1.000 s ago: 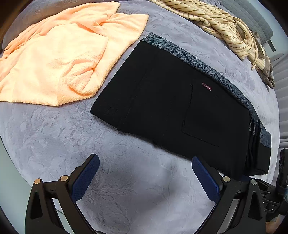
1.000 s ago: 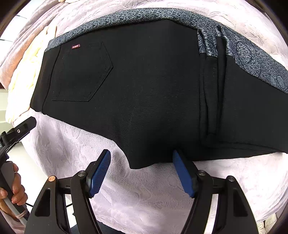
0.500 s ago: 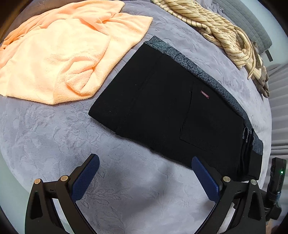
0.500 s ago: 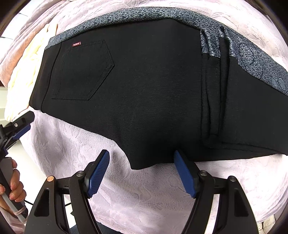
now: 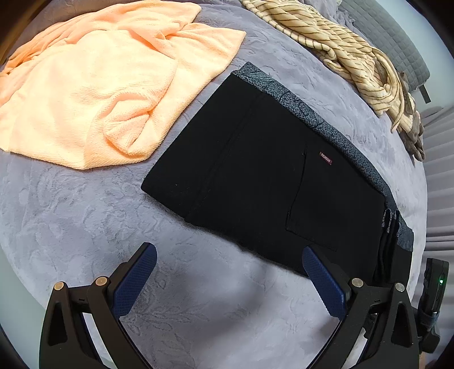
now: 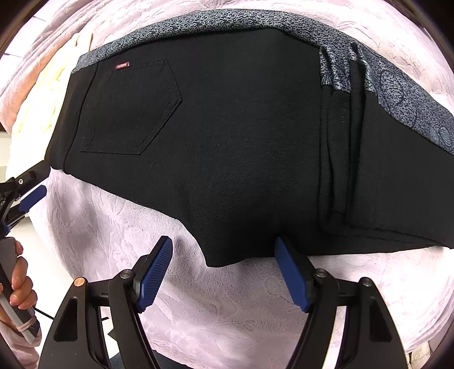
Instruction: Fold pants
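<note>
The black pants lie folded into a flat rectangle on the grey bed, patterned waistband along the far edge. An orange towel lies just beside them. The left gripper and right gripper hover at the near edge, jaws released, grasping nothing.

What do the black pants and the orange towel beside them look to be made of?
Black pants: likely a matte twill or denim-like weave, faint diagonal ribbing showing in the right wrist view; its patterned grey waistband looks like printed fabric. Orange towel: probably terry or waffle cotton, with a nubby looped texture.
</note>
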A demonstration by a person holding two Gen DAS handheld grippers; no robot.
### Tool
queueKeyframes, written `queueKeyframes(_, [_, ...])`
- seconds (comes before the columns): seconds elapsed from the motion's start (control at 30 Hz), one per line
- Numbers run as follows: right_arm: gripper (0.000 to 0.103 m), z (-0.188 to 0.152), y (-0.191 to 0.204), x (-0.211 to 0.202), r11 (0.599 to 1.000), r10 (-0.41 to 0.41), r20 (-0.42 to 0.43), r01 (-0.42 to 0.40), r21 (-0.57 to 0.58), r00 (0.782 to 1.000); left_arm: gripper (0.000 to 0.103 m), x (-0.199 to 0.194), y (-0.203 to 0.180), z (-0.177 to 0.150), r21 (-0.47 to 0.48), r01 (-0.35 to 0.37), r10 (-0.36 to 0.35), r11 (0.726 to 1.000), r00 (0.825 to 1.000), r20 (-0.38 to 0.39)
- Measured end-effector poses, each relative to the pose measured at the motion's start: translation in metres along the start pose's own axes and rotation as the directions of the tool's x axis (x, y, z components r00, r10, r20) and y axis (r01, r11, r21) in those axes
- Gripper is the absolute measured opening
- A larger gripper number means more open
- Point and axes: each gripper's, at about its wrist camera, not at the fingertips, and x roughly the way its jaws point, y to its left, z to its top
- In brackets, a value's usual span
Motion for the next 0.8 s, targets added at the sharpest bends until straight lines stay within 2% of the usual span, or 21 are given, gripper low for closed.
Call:
queueKeyframes(0.6, [0.082,0.003,0.008,0.013,1.000,-0.003,-0.003,0.003,-0.015,1.000,0.103,0.008,-0.002,0.004,-0.030,0.050,-0.050,0.998,0.999,0.020])
queueKeyframes(0.8, [0.083,0.004,0.007,0.016,1.000,-0.001,-0.005,0.001,-0.021,1.000,0.103,0.017,-0.001,0.000,-0.045,0.048,-0.047,0.998,0.999,0.013])
